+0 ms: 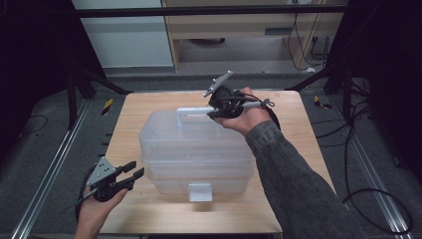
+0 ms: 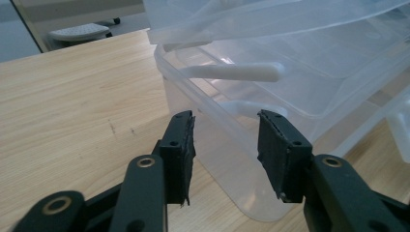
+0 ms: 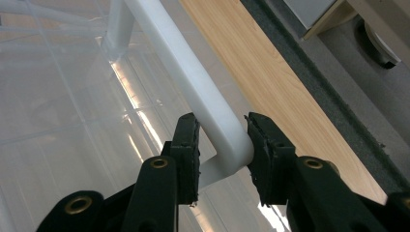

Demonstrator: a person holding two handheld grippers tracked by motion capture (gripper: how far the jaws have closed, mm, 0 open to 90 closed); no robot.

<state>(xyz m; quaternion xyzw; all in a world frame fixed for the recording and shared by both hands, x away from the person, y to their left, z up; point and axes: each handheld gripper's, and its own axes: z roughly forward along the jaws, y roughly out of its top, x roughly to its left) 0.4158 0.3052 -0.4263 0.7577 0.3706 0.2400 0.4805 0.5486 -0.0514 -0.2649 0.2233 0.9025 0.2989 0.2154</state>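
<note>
Two hand-held grippers in use. My right hand-held gripper [image 3: 221,140] pinches the white handle [image 3: 193,82] of the clear plastic box [image 1: 196,149], mid-desk [image 1: 124,124]. My left hand-held gripper [image 2: 226,145] is spread, holding nothing, just beside the box's near-left corner.

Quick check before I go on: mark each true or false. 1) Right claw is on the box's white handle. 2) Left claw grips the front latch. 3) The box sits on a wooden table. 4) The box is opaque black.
1) True: the right claw has its jaws around the corner of the white handle.
2) False: the left claw is open beside the clear plastic box, away from the front latch.
3) True: it rests on the wooden table.
4) False: it is see-through.
</note>
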